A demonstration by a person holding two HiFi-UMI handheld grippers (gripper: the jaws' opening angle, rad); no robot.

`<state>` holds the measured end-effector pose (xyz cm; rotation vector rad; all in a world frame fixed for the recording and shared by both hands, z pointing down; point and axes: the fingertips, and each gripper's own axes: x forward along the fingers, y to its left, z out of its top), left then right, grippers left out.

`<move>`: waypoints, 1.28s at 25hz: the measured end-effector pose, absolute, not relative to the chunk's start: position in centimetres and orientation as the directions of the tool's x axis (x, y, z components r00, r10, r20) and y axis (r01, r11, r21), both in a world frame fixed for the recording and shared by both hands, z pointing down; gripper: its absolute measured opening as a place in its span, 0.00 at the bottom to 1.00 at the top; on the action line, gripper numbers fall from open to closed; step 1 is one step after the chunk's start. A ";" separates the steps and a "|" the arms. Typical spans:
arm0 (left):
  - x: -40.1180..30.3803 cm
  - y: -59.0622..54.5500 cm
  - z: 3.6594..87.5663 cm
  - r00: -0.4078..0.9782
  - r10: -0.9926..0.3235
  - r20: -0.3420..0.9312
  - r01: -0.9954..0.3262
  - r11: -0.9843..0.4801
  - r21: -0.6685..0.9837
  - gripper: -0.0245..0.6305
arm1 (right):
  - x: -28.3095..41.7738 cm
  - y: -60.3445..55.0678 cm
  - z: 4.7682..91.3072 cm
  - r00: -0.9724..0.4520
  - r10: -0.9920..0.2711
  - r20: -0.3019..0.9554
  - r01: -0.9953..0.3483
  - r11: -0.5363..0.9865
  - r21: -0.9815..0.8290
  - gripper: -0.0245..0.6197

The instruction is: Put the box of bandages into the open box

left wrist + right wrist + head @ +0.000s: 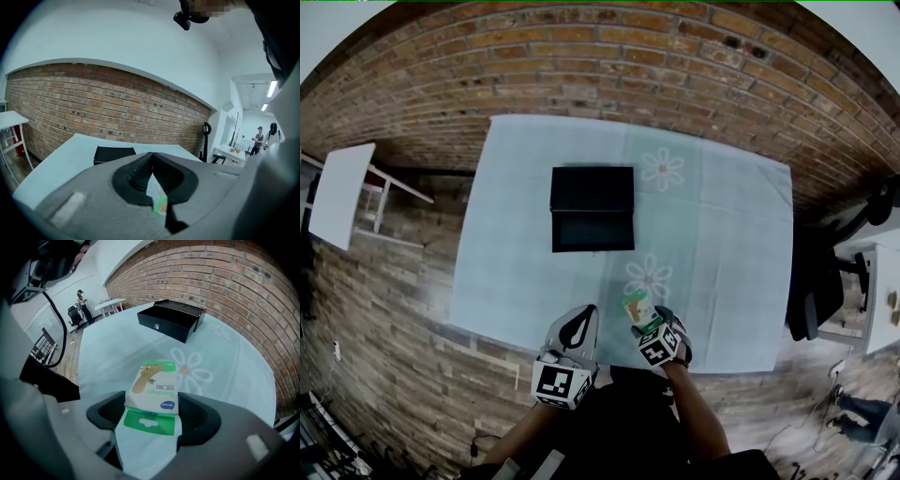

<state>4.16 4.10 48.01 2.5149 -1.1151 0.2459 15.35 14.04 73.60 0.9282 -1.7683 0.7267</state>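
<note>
The box of bandages [635, 307] is white and green with a plaster pictured on it. My right gripper [646, 320] is shut on it near the table's front edge, just above the cloth. In the right gripper view the box of bandages [153, 387] lies flat between the jaws of my right gripper [153, 401], its green hang tab towards the camera. The open box [592, 208] is black, lid raised, at the table's middle; the open box [171, 317] stands well ahead. My left gripper [579, 323] hangs beside the right one, tips together and holding nothing; its view shows the open box [114, 153] beyond my left gripper [151, 157].
A pale blue cloth [722, 244] with daisy prints covers the table. A brick wall [609, 66] runs behind it. A white side table [339, 192] stands at the left, a black chair [816, 281] at the right. A person [258, 136] stands far off.
</note>
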 end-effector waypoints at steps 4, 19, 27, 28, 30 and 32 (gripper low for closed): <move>3.9 4.1 47.0 0.665 -0.691 0.284 -0.747 -0.611 0.262 0.04 | 15.0 13.5 72.1 -0.253 -0.305 0.918 -0.831 0.554 -0.045 0.58; -1.7 3.9 45.0 0.634 -0.738 0.233 -0.772 -0.588 0.239 0.04 | 9.7 11.3 67.0 -0.308 -0.415 0.856 -0.842 0.538 -0.042 0.58; -5.4 4.6 44.5 0.634 -0.744 0.212 -0.771 -0.591 0.235 0.04 | 5.7 11.0 64.3 -0.317 -0.463 0.827 -0.854 0.518 -0.038 0.58; -5.9 4.6 44.5 0.635 -0.743 0.211 -0.771 -0.592 0.236 0.04 | 5.2 11.0 63.9 -0.318 -0.471 0.823 -0.858 0.513 -0.038 0.58; -6.8 4.7 44.6 0.637 -0.742 0.209 -0.769 -0.593 0.238 0.04 | 4.3 10.9 63.2 -0.321 -0.489 0.811 -0.863 0.504 -0.037 0.58; -7.5 4.7 44.8 0.642 -0.738 0.207 -0.765 -0.598 0.241 0.04 | 3.4 10.7 62.2 -0.320 -0.508 0.799 -0.866 0.499 -0.030 0.58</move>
